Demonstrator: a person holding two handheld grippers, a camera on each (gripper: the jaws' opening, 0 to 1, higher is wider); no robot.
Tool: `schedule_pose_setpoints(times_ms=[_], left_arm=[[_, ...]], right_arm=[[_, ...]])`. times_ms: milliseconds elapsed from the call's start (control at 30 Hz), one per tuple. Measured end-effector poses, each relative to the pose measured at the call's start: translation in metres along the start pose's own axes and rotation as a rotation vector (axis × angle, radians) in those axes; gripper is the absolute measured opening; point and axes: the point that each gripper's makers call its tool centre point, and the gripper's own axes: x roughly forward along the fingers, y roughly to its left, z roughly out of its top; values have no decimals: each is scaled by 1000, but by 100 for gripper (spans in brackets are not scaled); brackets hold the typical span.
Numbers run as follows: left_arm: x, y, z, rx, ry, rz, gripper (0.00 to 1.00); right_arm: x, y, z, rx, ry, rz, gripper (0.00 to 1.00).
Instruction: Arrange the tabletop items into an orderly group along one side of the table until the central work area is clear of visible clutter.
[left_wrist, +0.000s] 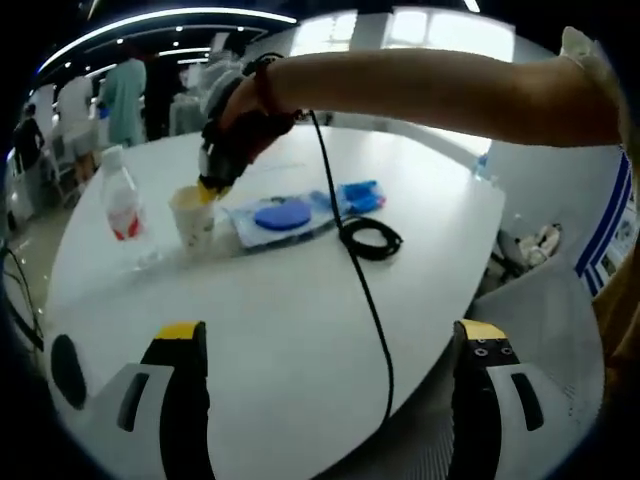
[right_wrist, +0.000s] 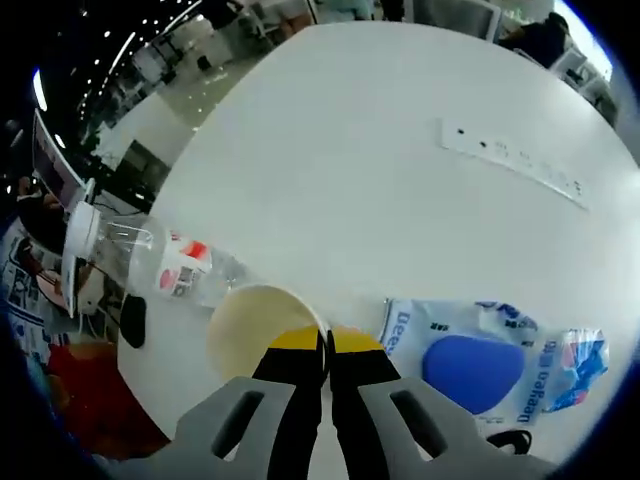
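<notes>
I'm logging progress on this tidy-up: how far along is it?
Early to midway. The bottle, paper cup and blue packet already stand close together. In hand: the right gripper is shut on the cup's rim. Left: the black cable lies coiled nearer the middle, and the left gripper is open.

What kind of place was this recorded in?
Probably an open office or lab: a large white table with a built-in socket strip, people standing behind, and ceiling light strips.
</notes>
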Motion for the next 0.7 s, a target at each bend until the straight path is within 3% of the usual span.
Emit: schedule_pose_setpoints(times_ms=[700], left_arm=[[0,3,-6,-5,6,4,99]], right_arm=[[7,2,-1,47,-3,15,2]])
